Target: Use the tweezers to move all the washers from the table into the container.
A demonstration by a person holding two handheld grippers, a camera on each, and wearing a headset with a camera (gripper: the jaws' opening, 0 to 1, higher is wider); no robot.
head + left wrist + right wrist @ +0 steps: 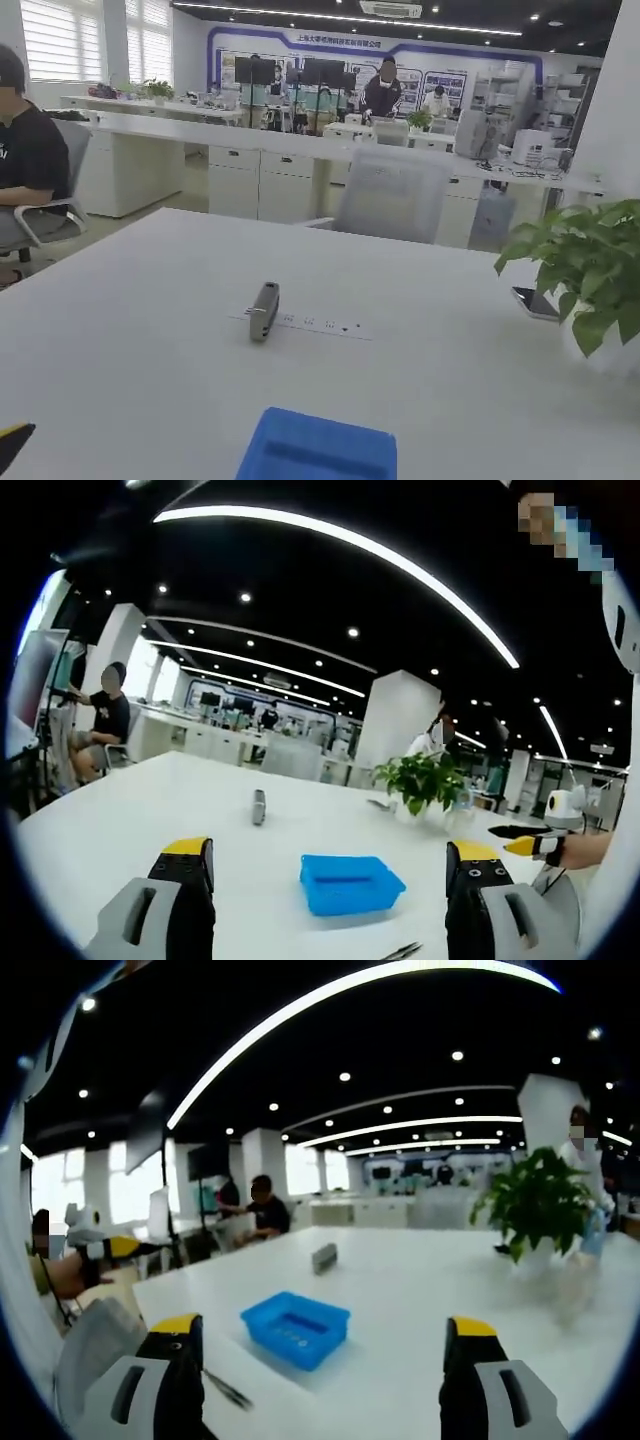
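A blue container [316, 445] sits on the white table [150, 350] at the near edge of the head view. In the left gripper view it [350, 882] lies just ahead of my left gripper [328, 848], whose jaws stand wide apart with nothing between them. Thin metal tweezers [402, 949] lie flat on the table in front of the container. My right gripper [322, 1324] is open and holds nothing, with the container [295, 1328] ahead and the tweezers [226, 1390] by its left jaw. A gripper's black and yellow tip [12, 440] pokes in at the lower left.
A grey device [264, 310] stands mid-table by a socket strip. A potted plant [590, 265] and a phone [535, 303] sit at the right. A person sits at the left [30, 160]; others work at far desks.
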